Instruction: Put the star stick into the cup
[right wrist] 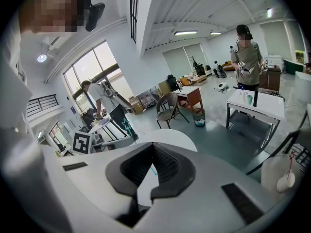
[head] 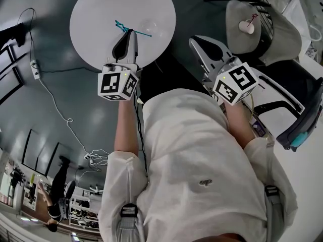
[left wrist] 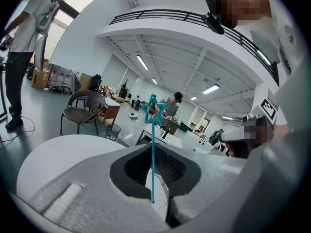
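The thin teal plastic stick with an open star at one end (left wrist: 152, 169) is pinched across the tips of the left hand-held gripper (head: 130, 31), whose jaws are closed on its shaft. From the head view the star sticks out to the left of the jaw tips and the plain end to the right, over the round white tabletop (head: 101, 14). In the left gripper view the plain end shows against the rim of a clear, see-through cup (left wrist: 163, 193) standing on that tabletop. Whether the end is inside the cup or only in front of it cannot be told.

The right hand-held gripper (head: 192, 38) hangs just off the tabletop's right edge, above the dark floor. Its jaws meet at the tips with nothing between them.
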A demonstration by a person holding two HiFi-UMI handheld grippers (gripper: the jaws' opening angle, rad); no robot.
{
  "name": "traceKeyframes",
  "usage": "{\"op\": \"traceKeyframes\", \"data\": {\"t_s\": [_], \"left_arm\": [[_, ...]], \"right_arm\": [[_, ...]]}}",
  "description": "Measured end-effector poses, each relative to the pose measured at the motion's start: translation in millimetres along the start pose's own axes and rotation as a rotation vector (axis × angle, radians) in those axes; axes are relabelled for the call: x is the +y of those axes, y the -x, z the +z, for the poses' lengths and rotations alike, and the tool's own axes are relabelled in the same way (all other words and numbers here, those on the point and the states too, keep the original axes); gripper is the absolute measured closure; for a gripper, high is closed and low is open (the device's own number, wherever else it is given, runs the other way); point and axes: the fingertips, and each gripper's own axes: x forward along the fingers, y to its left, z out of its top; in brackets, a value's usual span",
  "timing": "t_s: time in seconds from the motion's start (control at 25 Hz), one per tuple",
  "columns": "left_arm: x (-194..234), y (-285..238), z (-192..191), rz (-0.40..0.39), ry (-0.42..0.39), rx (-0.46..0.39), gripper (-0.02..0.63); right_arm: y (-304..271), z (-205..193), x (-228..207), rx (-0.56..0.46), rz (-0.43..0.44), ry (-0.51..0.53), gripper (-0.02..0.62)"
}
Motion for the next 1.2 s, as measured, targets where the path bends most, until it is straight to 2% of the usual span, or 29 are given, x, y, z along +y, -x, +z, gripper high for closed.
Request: {"op": "traceKeyframes", "data": {"t_s": [0.36,1.2], "left_arm": [[2.7,-13.3,-18.8,-0.018,-0.043,0.038,0.581],[6.7,-24.2,-55.1,0.016,-0.097,0.066,0.581]], "right_arm": [[0.8,-11.0,-5.8,0.026,-0.012,0.002,0.588],[6.9,-19.3,-15.1,0.034,-0.018,0.012,0.588]]}}
